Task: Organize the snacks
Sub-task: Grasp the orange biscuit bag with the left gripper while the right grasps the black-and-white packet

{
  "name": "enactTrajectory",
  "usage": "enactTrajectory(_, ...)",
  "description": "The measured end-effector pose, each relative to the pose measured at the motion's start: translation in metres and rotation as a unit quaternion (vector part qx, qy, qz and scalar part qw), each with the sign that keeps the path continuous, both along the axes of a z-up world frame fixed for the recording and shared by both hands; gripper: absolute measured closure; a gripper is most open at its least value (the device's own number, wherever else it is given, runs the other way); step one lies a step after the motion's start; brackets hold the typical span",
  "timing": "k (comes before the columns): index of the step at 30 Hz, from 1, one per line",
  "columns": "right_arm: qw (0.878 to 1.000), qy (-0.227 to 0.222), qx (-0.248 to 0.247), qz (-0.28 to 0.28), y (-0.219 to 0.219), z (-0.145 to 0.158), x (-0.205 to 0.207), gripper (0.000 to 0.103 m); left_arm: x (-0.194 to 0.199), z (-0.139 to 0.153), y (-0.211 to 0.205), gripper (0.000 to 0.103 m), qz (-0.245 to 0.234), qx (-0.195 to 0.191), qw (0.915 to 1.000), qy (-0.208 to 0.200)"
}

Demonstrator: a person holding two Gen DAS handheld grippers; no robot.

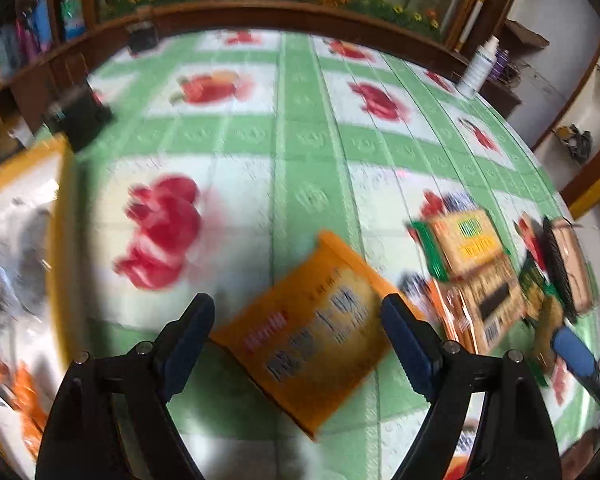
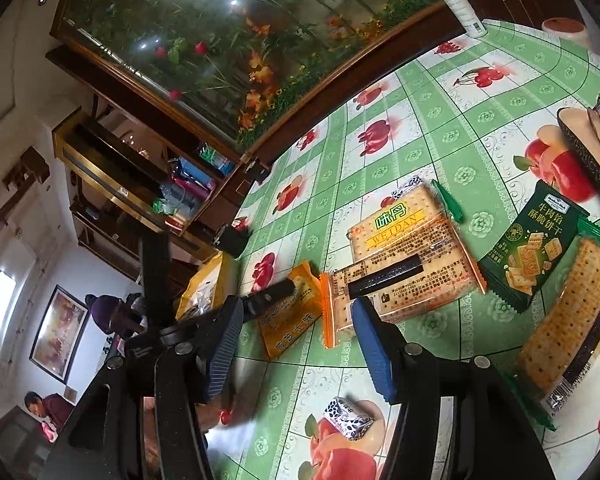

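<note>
Orange cheese-cracker packet lies flat on the fruit-print tablecloth, one of five snack packs, between the left gripper's wide, untouching fingers. Right gripper gapes half-wide, empty.

Glossy plastic tablecloth, embossed

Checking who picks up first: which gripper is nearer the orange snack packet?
Left. The left gripper straddles the orange snack packet, open fingers either side. The right gripper is open too, with that packet farther ahead of its fingertips.
</note>
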State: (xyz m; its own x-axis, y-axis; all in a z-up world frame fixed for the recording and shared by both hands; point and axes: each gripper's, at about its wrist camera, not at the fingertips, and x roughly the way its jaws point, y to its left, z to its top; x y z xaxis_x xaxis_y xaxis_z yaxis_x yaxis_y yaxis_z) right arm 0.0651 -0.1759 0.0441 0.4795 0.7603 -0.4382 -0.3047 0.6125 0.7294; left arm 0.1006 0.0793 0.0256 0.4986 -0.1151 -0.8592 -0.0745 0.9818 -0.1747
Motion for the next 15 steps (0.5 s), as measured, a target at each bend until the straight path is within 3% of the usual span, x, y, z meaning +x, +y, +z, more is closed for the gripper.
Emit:
enactTrajectory(6,1.000,0.002,0.003,-0.002,-0.002,0.000,0.000,0.041,-0.035,-0.003,-0.029,0.019,-0.062,0.018,0.9978,-0.013)
enactTrajectory(11,1.000,0.005,-0.013,0.007,0.002,-0.002,-0.001,0.040,-0.022,-0.012,-0.031,0.019,-0.037,0.040,0.9985,-0.012)
enactTrajectory(13,1.000,0.006,-0.019,0.006,0.002,-0.004,-0.001,0.040,-0.018,-0.014,-0.034,0.019,-0.028,0.056,0.9976,-0.030)
enactTrajectory(15,0.999,0.010,-0.030,0.009,0.002,-0.007,-0.001,0.040,-0.020,-0.014,-0.035,0.031,-0.026,0.066,0.9962,-0.050)
